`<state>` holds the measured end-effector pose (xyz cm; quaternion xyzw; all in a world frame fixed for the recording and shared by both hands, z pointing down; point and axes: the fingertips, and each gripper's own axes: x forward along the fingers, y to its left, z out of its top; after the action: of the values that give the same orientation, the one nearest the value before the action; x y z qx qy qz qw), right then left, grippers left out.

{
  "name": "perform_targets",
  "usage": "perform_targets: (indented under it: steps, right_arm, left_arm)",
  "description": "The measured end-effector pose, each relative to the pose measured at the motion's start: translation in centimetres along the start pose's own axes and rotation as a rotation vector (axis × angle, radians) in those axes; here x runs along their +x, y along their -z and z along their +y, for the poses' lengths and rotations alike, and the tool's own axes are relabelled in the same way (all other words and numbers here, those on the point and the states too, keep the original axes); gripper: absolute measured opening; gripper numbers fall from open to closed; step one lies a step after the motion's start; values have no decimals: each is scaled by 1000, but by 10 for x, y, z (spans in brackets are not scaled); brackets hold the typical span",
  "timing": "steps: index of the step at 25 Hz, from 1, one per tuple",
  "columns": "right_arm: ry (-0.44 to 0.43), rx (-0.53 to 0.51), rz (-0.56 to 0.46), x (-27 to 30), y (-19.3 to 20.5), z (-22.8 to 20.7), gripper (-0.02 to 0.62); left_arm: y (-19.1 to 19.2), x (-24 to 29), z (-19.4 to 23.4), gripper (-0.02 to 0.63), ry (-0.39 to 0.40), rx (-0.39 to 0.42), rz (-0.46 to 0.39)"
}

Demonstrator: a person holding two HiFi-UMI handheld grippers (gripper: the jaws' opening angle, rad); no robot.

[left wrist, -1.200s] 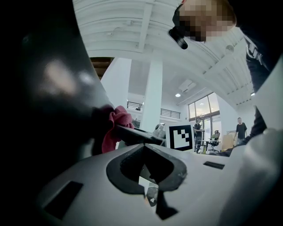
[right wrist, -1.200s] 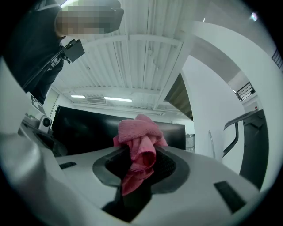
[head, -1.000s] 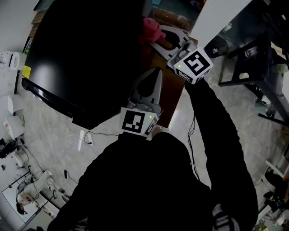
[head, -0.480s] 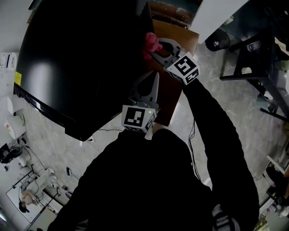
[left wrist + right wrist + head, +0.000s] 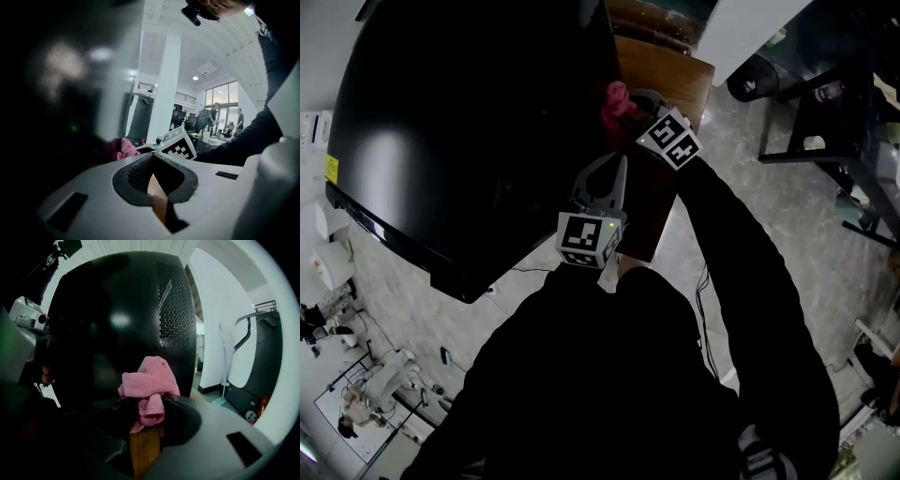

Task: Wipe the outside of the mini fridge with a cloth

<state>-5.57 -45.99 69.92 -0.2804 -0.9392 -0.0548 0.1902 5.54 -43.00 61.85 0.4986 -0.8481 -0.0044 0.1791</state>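
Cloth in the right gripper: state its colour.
Pink. The cloth shows best in the right gripper view, held by the right gripper.

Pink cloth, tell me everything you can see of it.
The pink cloth is a soft, terry-looking rag, bunched into a folded knot with one end hanging down. The right claw is shut on it, pinching its lower part. It sits in front of the glossy black side of the mini fridge; whether it touches cannot be told.
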Motion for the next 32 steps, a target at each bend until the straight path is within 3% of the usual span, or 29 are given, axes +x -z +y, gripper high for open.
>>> perform_targets:
  steps: [7,10,14,19,23,27,32]
  right_arm:
    - [22,93,182,14,43,-5,130]
    - [41,123,189,8,47,-5,130]
    - [86,151,114,-22,14,8,130]
    - [177,183,-72,-96,-57,40,130]
    - [242,210,-186,-154,-111,102,132]
    - [311,237,-269,-198,-151,172,133]
    - [365,246,-342,-216,-203,254,133]
  left_arm:
    - [13,-7,-10,6,12,10,45]
    - [8,-18,-17,6,30,4,43]
    - [-18,-44,-25,6,101,5,11]
    - [-53,-90,-60,6,273,60,-51]
    - [-83,-148,-80,6,366,87,-110]
    - [-102,-213,-84,6,426,60,-148]
    - [-121,-290,-62,6,473,61,-172]
